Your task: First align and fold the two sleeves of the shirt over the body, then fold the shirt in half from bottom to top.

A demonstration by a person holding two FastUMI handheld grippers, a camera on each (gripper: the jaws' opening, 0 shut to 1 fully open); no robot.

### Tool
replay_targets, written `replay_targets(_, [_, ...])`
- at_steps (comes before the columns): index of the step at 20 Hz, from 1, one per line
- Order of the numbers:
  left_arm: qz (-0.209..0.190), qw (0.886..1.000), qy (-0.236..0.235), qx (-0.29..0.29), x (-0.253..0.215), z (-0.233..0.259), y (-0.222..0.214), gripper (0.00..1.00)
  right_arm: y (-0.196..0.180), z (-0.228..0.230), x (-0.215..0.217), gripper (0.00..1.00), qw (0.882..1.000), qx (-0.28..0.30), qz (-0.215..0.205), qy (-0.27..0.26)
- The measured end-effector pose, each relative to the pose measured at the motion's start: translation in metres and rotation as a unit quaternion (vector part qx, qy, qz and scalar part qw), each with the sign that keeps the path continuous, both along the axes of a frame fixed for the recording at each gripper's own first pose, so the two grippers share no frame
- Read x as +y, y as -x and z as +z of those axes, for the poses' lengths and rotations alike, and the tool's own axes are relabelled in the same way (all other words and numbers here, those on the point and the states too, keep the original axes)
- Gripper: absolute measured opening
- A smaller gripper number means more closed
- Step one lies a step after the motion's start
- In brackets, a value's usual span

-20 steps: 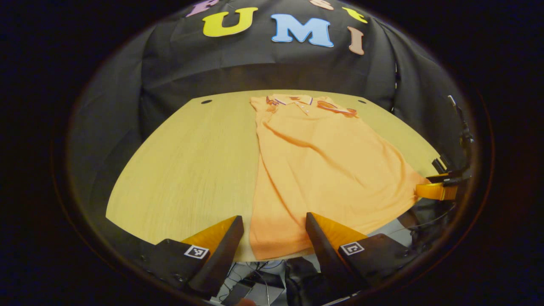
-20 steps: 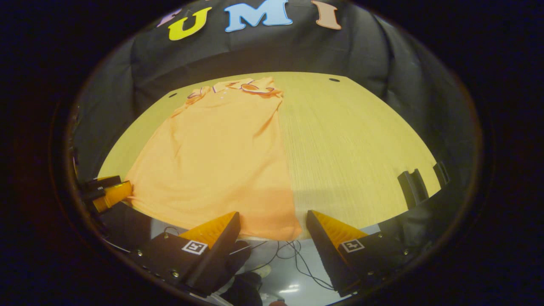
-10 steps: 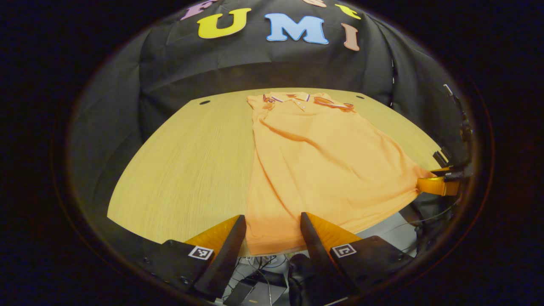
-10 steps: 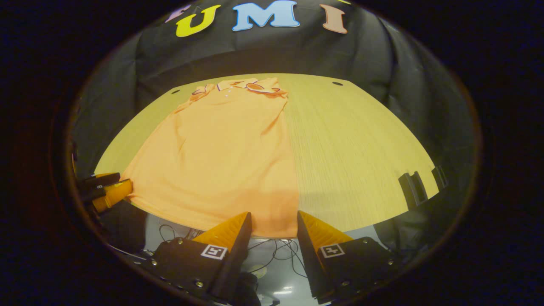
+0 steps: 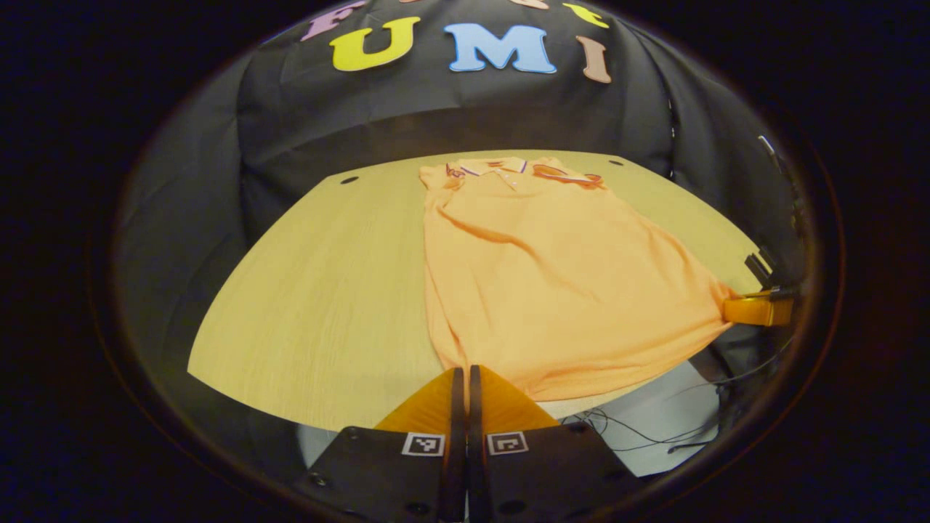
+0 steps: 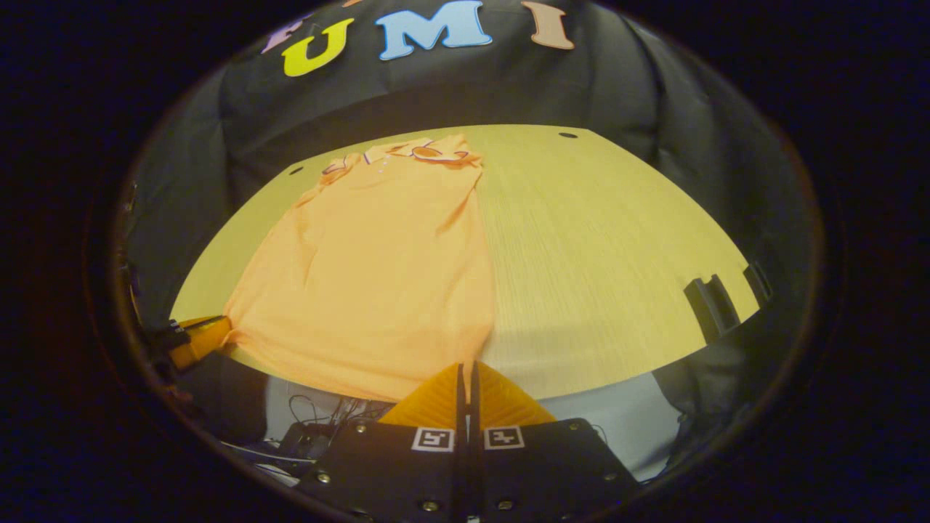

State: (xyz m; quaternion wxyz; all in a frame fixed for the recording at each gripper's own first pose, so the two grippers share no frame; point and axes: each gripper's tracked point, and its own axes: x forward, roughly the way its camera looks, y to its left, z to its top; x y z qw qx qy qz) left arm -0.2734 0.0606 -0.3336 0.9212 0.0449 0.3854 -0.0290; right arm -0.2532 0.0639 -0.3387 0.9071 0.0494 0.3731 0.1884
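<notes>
An orange polo shirt (image 5: 552,276) lies lengthwise on the wooden table (image 5: 327,290), collar at the far end and both sleeves folded in over the body. My left gripper (image 5: 461,372) is shut on the near left corner of the hem. At the right edge of the left gripper view, my right gripper (image 5: 755,310) holds the other hem corner. In the right gripper view the shirt (image 6: 385,269) spreads up and to the left. There my right gripper (image 6: 465,367) is shut on the near right hem corner, with the left gripper (image 6: 200,340) far left. The hem stretches between the two.
The near edge of the table (image 6: 603,240) runs just under the hem, with cables (image 5: 617,428) on the floor below. Black holders (image 6: 708,312) stand at the table's right edge. Small holes (image 5: 349,179) mark the far corners. Black cloth walls close the booth.
Both grippers have gone from wide open around the hem corners to shut on them. The hem has drawn slightly up and taut between them.
</notes>
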Motion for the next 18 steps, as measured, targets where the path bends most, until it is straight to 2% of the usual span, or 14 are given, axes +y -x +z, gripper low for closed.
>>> replay_targets(2, [0.013, 1.000, 0.016, 0.000, -0.003, 0.004, -0.001, 0.07, -0.002, 0.010, -0.003, 0.01, 1.000, -0.012, 0.005, 0.000])
replay_targets(8, [0.018, 0.999, 0.025, -0.024, -0.012, 0.030, -0.016, 0.07, -0.019, 0.044, -0.010, 0.01, 0.998, -0.051, 0.020, 0.004])
replay_targets(18, [0.018, 0.997, 0.037, -0.064, -0.018, 0.064, -0.087, 0.07, -0.077, 0.087, 0.001, 0.01, 0.994, -0.099, 0.031, 0.014])
